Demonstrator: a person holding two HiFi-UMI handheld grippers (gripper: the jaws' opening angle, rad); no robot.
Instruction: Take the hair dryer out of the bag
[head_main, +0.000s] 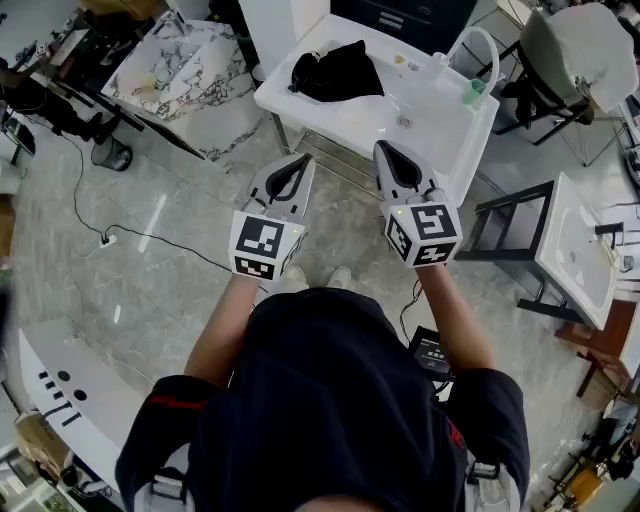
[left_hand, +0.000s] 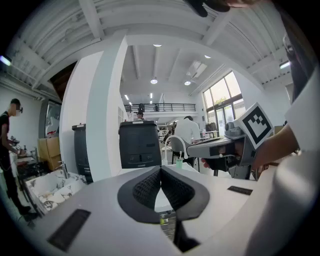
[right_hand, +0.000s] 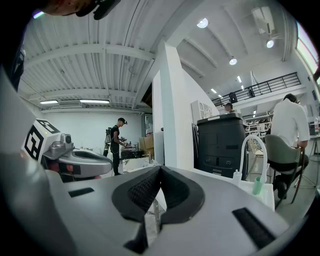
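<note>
The head view looks steeply down from above the person's shoulders, with the left gripper (head_main: 298, 165) and the right gripper (head_main: 385, 152) close below and the white sink (head_main: 430, 130) just ahead. Each gripper view sits low behind its own jaws, facing roughly level across that sink. Both share the black cabinet (left_hand: 140, 145) and the green cup (right_hand: 257, 185), and each shows the other gripper at its side.

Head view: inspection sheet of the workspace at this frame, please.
Surface: white sink counter, mostly bare.
Job's things: black bag lying crumpled on the counter; hair dryer not seen.
Clutter: green cup at the counter's right edge.
Grippers: left hand-held gripper and right hand-held gripper both shut, empty, short of the counter.
Cables: black-corded white plug on the floor, left.
Surroundings: marbled basin left, white basin right.
</note>
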